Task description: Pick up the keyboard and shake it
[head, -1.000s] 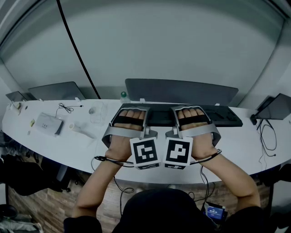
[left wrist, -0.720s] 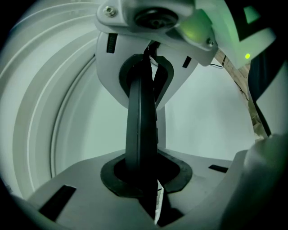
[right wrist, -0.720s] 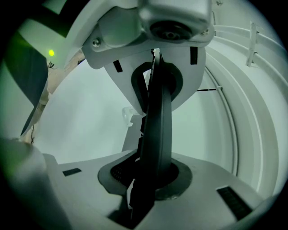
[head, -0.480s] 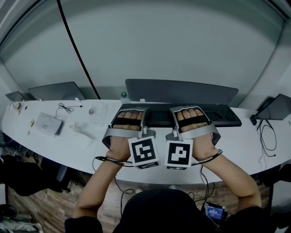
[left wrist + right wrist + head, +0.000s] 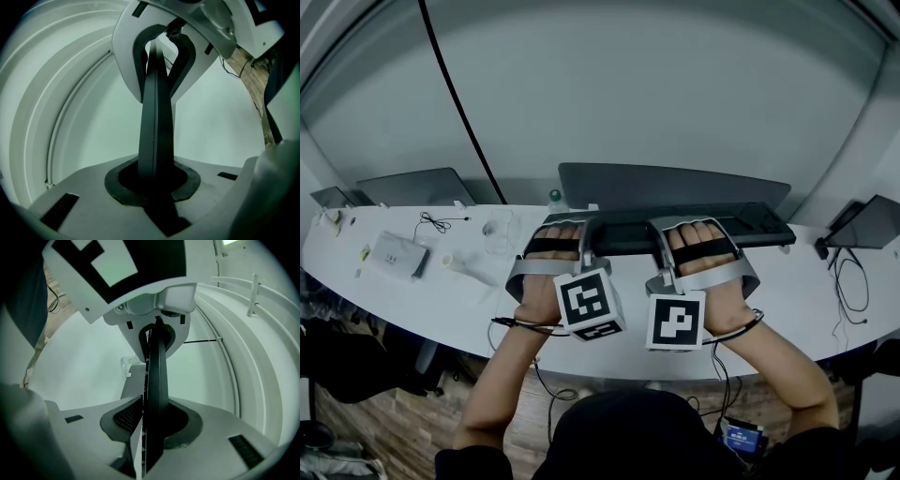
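Status: the black keyboard was up off the white desk, as far as I could judge. It ran left-right just in front of the monitor, with its near edge in both of my grippers. The left gripper was clamped hard on it, pads tight on the slab. The right gripper was the problem: its jaws had just been opening. The keyboard was between them, but one pad looked to have come off the surface, so I'd call that side released rather than holding. Main risk from there: the load hung on the left pinch alone, on a thin edge and well off-centre. Any shake could have pivoted the board in those pads. The right end could then have sagged or swung into the monitor foot, or the whole thing could have slipped out onto the desk. Re-closing the right before shaking seemed the safe call. Versus a second earlier: the board sat higher in the head view, with its right end nearer the monitor. My left marker cube had rolled to a tilt, and the right cube sat a bit nearer to me.
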